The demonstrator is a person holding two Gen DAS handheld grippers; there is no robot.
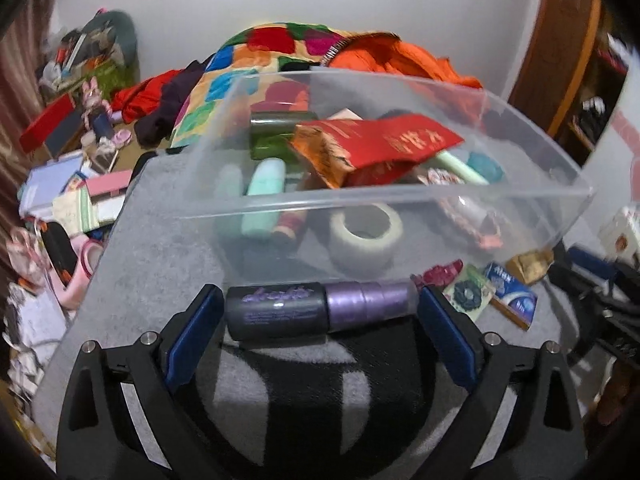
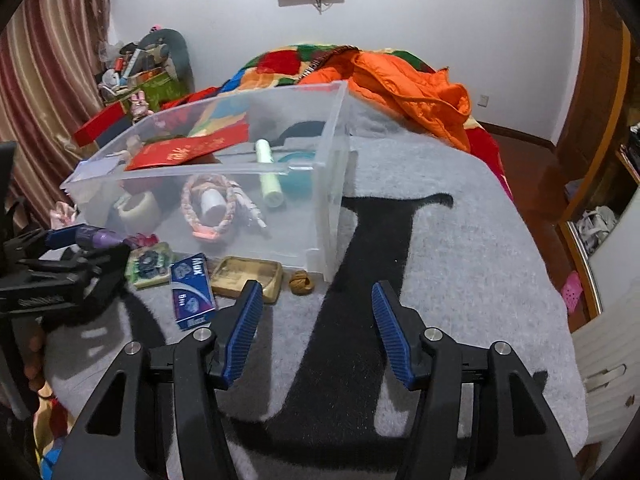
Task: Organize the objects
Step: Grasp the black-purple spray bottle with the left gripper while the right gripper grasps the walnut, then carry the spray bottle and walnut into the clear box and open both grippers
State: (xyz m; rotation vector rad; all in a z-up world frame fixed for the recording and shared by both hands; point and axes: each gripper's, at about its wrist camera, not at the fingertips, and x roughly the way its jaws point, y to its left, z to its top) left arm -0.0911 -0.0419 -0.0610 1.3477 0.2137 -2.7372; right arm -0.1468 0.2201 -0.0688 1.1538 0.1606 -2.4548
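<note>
My left gripper (image 1: 320, 300) is shut on a dark grey bottle with a purple cap (image 1: 280, 312), held lengthwise between the blue pads, just in front of the near wall of a clear plastic bin (image 1: 400, 196). The bin holds a tape roll (image 1: 366, 236), a red envelope (image 1: 384, 140), a mint bottle (image 1: 264, 196) and other small items. In the right wrist view the bin (image 2: 192, 170) sits ahead to the left on a grey blanket (image 2: 460, 240). There my right gripper (image 2: 318, 300) hangs open over the blanket with nothing between its fingers.
In front of the bin lie a blue box (image 2: 192, 292), a gold tin (image 2: 248, 278), a green packet (image 2: 150, 266) and a small brown object (image 2: 301, 282). An orange jacket (image 2: 412, 92) and a patchwork quilt lie behind. Clutter fills the floor at left (image 1: 72, 184).
</note>
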